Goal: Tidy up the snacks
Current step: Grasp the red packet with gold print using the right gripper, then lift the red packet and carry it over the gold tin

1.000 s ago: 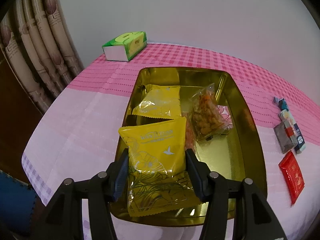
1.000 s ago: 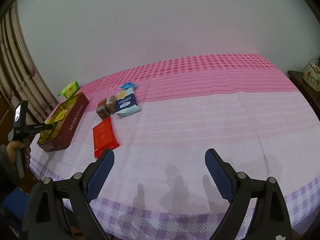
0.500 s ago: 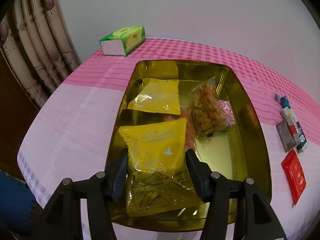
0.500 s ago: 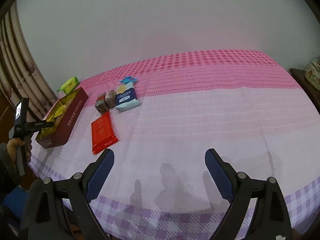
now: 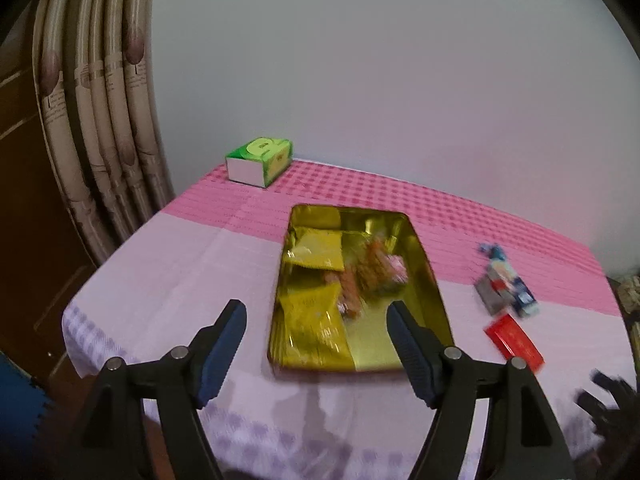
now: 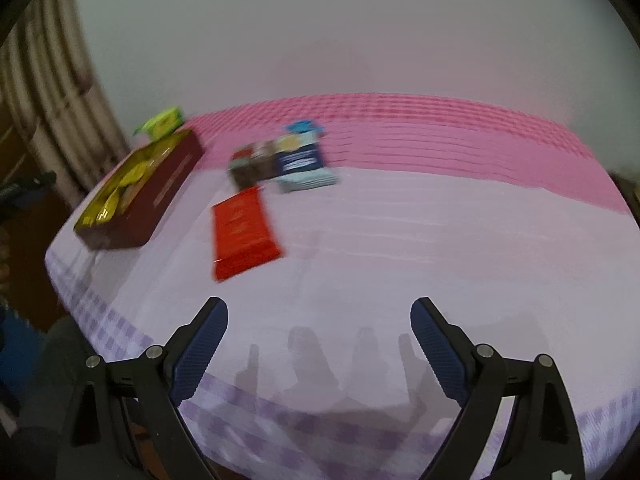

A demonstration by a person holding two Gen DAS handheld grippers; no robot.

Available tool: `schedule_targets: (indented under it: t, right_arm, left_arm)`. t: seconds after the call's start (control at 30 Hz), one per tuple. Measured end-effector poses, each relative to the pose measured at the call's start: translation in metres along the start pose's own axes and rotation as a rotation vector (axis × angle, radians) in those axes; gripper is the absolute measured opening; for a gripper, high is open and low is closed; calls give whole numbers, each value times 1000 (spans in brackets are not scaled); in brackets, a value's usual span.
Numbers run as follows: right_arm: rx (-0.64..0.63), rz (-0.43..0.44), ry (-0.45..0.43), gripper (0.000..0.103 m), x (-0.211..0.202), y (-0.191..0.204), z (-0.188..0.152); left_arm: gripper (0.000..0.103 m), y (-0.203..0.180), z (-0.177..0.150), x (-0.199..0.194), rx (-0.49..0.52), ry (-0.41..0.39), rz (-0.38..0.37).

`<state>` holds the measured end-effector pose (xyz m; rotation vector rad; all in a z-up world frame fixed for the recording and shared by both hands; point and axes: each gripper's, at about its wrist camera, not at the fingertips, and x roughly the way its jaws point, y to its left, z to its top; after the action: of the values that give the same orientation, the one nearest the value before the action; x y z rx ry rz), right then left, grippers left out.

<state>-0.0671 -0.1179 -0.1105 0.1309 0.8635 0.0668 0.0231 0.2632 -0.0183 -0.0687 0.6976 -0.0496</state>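
A gold-lined box (image 5: 434, 292) with dark red sides (image 6: 168, 196) sits on the pink cloth. It holds two yellow packets (image 5: 310, 316), (image 5: 316, 250) and a clear bag of orange snacks (image 5: 376, 268). My left gripper (image 5: 316, 316) is open and empty, pulled back above the box's near end. A red packet (image 6: 242, 232), a blue-and-white packet (image 6: 302, 164) and dark brown packets (image 6: 250, 166) lie on the cloth right of the box. My right gripper (image 6: 318, 318) is open and empty above the table's front edge, short of the red packet.
A green tissue box (image 5: 260, 160) stands at the far left corner by the curtain (image 5: 100, 140). The table's front edge with purple check trim (image 6: 280, 412) lies under my right gripper. A white wall is behind.
My left gripper has opened, let go of the near yellow packet into the box and pulled back and up. My right gripper has moved left, closer to the red packet.
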Motion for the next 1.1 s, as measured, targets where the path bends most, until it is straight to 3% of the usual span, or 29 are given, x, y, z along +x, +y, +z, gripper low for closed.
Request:
schedule_targets:
  t: [0.2, 0.37, 0.43, 0.57, 0.6, 0.87, 1.1]
  right_arm:
    - [-105, 60, 85, 91, 47, 39, 29]
    - [-189, 58, 138, 87, 83, 63, 53]
    - [-175, 46, 165, 77, 96, 64, 58]
    - [-173, 19, 167, 45, 108, 63, 65]
    - [-175, 22, 167, 42, 109, 63, 66]
    - [-226, -19, 150, 41, 89, 67, 58]
    - [-144, -131, 124, 41, 61, 24, 66]
  left_arm:
    - [74, -6, -15, -7, 3, -1, -66]
    - [74, -7, -15, -11, -20, -8, -88]
    - [74, -5, -14, -13, -31, -19, -104]
    - [74, -2, -13, -13, -40, -25, -104]
    - [74, -1, -12, -12, -49, -24, -109]
    - [74, -4, -11, -9, -47, -24, -100]
    - [74, -9, -13, -10, -33, -22, -78]
